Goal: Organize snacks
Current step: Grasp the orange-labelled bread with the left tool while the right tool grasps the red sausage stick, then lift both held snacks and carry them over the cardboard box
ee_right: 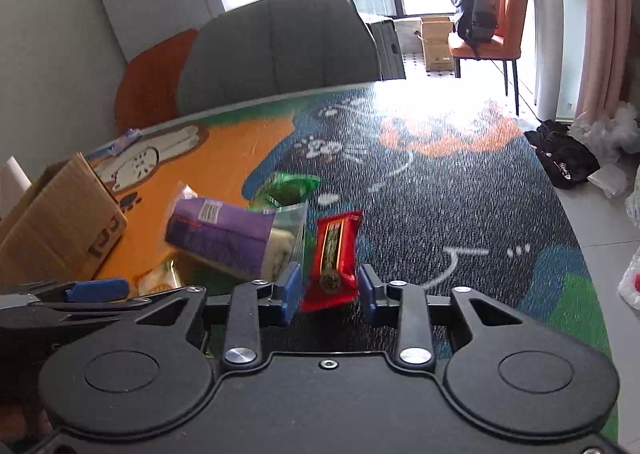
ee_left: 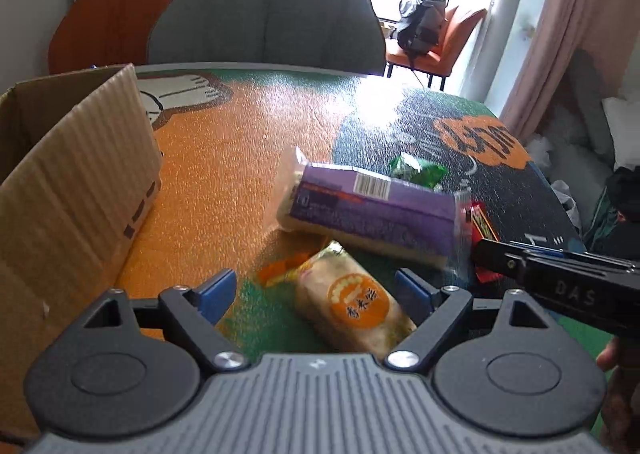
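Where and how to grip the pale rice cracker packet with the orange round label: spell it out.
Grip the pale rice cracker packet across its narrow middle, coming from above. It lies flat and long between the left gripper, whose open fingers already flank its long sides.

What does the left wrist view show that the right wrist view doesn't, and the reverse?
Only the left wrist view: the rice cracker pack in full, lying between the open left gripper.
Only the right wrist view: the red snack bar in full, between the right gripper pads; whether they press it is unclear. Also a small box on the floor.
Both: the purple pack, green packet, cardboard box and grey chair.
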`<action>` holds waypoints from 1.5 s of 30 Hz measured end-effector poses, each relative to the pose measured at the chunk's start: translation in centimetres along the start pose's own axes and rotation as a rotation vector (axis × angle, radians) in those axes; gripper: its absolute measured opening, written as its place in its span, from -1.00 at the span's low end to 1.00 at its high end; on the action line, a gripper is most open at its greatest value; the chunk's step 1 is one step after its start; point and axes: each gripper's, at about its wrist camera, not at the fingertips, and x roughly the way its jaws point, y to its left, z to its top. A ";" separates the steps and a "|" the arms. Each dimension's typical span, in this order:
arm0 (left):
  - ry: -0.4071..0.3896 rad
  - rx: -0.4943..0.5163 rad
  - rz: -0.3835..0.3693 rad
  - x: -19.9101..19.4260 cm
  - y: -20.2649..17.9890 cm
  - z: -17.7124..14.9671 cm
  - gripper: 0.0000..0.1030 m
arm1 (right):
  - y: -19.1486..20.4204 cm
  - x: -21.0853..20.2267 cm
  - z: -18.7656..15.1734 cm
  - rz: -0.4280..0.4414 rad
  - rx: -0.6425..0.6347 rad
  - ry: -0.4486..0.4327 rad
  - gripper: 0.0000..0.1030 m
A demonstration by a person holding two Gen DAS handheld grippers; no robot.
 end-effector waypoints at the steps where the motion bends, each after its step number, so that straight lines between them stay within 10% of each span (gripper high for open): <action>1: 0.004 -0.001 -0.006 -0.1 0.2 -0.2 0.66 | 0.1 0.0 -0.2 -0.005 -0.001 0.006 -0.53; 5: 0.008 0.008 -0.030 -0.7 0.6 -0.9 0.59 | 0.4 -0.3 -0.6 -0.029 -0.001 0.012 -0.71; 11: 0.005 0.022 -0.050 -1.4 1.5 -1.3 -0.06 | 0.8 -1.3 -1.2 -0.032 0.006 0.012 -0.79; 18: -0.008 0.042 -0.066 -1.6 2.1 -1.5 -0.32 | 1.0 -2.3 -2.1 -0.054 0.028 0.037 -0.54; 35: -0.017 0.087 -0.054 -1.4 1.1 -1.5 -0.26 | 2.9 0.2 -0.9 -0.156 -0.051 0.011 -0.05; 39: -0.032 0.091 -0.062 -1.3 1.3 -1.7 -0.34 | 3.0 0.4 -0.9 -0.200 -0.077 0.005 -0.50; 45: -0.023 0.071 -0.108 -1.8 1.9 -1.9 -0.35 | 3.2 -1.0 -1.4 -0.192 -0.073 0.013 -0.57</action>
